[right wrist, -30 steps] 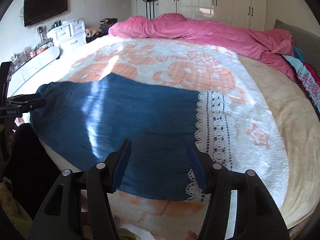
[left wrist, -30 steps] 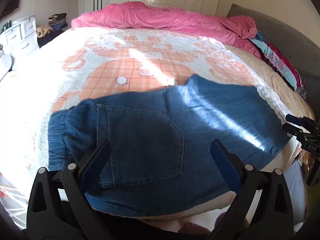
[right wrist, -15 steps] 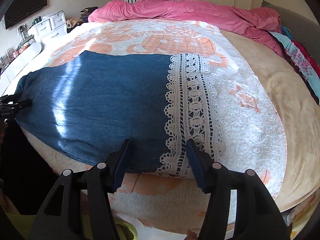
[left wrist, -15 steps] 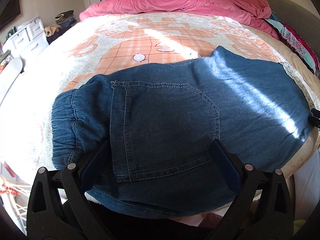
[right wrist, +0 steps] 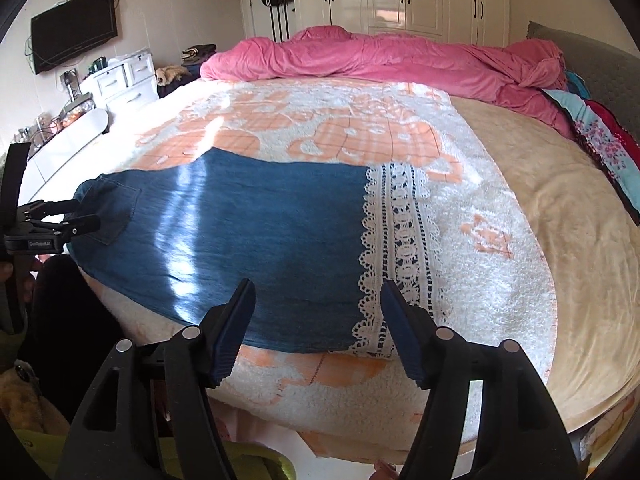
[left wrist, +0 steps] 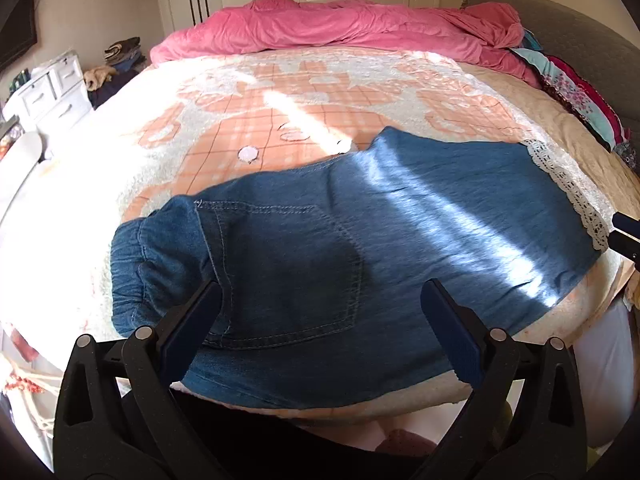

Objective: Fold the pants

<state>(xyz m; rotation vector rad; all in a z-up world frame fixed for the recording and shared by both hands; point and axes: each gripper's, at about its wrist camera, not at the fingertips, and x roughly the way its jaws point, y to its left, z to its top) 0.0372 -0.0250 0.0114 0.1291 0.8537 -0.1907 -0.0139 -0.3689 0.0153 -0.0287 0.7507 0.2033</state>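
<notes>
While the left gripper [left wrist: 320, 312] hovers at frame bottom with jaws spread, pinching nothing, the denim pants [left wrist: 360, 248] lie flat across frame centre on the orange-and-white blanket [left wrist: 248, 120], back pocket [left wrist: 288, 276] between the jaws, lace hem [left wrist: 568, 188] at right. Pink duvet [left wrist: 340, 28] along the top.

Right wrist view: right gripper [right wrist: 316, 316] at bottom, jaws spread, empty, over the pants' [right wrist: 248, 232] lace hem [right wrist: 400, 248] end. Left gripper [right wrist: 60, 216] at left edge by the waistband; its jaw state can't be told here.

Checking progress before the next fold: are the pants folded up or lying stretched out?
Stretched out: the pants lie flat along the bed, waistband at one end, lace hem at the other.
</notes>
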